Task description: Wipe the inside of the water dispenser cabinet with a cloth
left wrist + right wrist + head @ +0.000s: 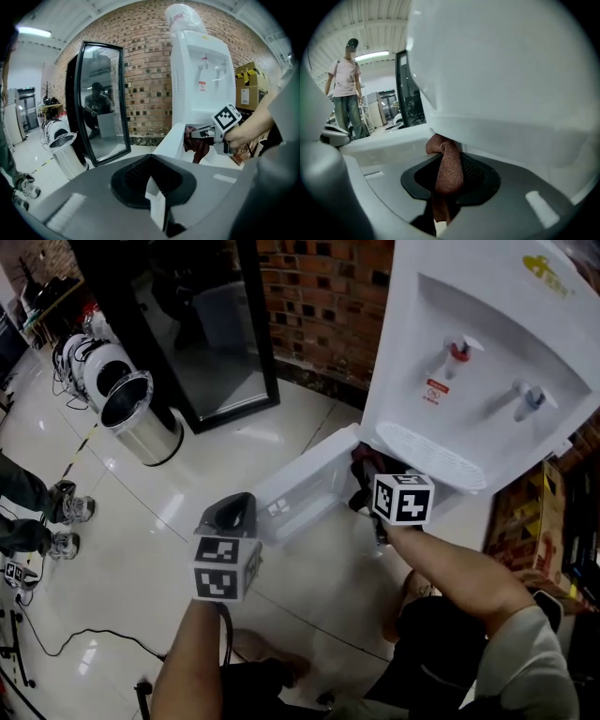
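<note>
The white water dispenser point(487, 362) stands at the upper right, and its low cabinet door point(305, 486) hangs open to the left. My right gripper point(367, 488) is at the cabinet opening, shut on a dark red cloth point(367, 465). In the right gripper view the cloth point(447, 171) bunches up between the jaws, just under the dispenser's white body point(501, 70). My left gripper point(232, 514) is shut and holds nothing; it hangs left of the door and apart from it. The left gripper view shows its closed jaws point(157, 206), the dispenser point(199, 70) and the cloth point(199, 146).
A steel bin point(141, 413) and a black-framed glass panel point(211, 343) stand at the back left against a brick wall. Cardboard boxes point(539, 521) sit to the right of the dispenser. A cable point(56, 643) and a person's shoes point(66, 507) are at the left. Another person point(344, 93) stands further off.
</note>
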`<state>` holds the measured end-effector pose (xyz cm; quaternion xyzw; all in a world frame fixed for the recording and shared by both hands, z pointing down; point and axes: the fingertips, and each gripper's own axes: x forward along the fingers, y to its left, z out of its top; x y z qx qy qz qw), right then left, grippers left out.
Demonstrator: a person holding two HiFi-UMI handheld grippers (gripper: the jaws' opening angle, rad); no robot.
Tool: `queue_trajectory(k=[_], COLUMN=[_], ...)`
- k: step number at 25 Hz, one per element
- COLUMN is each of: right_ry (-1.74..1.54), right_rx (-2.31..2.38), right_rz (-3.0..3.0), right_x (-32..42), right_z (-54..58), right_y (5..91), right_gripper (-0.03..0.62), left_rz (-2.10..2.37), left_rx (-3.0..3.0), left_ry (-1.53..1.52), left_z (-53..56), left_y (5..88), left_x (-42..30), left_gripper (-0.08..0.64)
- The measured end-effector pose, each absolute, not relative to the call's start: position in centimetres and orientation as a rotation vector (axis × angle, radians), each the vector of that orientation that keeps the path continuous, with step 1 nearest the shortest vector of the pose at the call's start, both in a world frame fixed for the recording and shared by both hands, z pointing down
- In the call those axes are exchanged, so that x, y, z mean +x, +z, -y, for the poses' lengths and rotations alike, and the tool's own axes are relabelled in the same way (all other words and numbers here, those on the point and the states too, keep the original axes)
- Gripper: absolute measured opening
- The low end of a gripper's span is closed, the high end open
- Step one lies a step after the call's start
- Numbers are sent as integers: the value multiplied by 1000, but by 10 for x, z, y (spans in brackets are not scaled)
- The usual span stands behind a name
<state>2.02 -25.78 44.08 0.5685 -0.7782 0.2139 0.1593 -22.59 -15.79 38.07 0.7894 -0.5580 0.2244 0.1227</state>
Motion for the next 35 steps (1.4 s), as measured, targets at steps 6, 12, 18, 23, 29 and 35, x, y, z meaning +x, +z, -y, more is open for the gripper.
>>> queue_trajectory(k=[6,12,18,23,29,35], right_ry=[633,574,647,706,698,716], right_rx=[1782,1840,1865,1980,2140,2202], right_rz=[2225,2225,2237,2249,2188,2142], right_x=[16,19,0,12,65,110], right_z=[246,245,255,252,241,219], right_y=[418,419,427,430,426,419], right_gripper=[110,110,110,110,110,110], left_rz=[1662,1706,1710,1698,1690,1681], left_rx=[2314,2274,2259,2255,2254,2250], left_ry=[738,717,719,729,754,776], left_z=[170,176,174,173,174,173], left_y=[379,376,376,377,376,380], left_x=[-227,-234,-231,-230,-230,-226], left_gripper=[0,0,0,0,0,0])
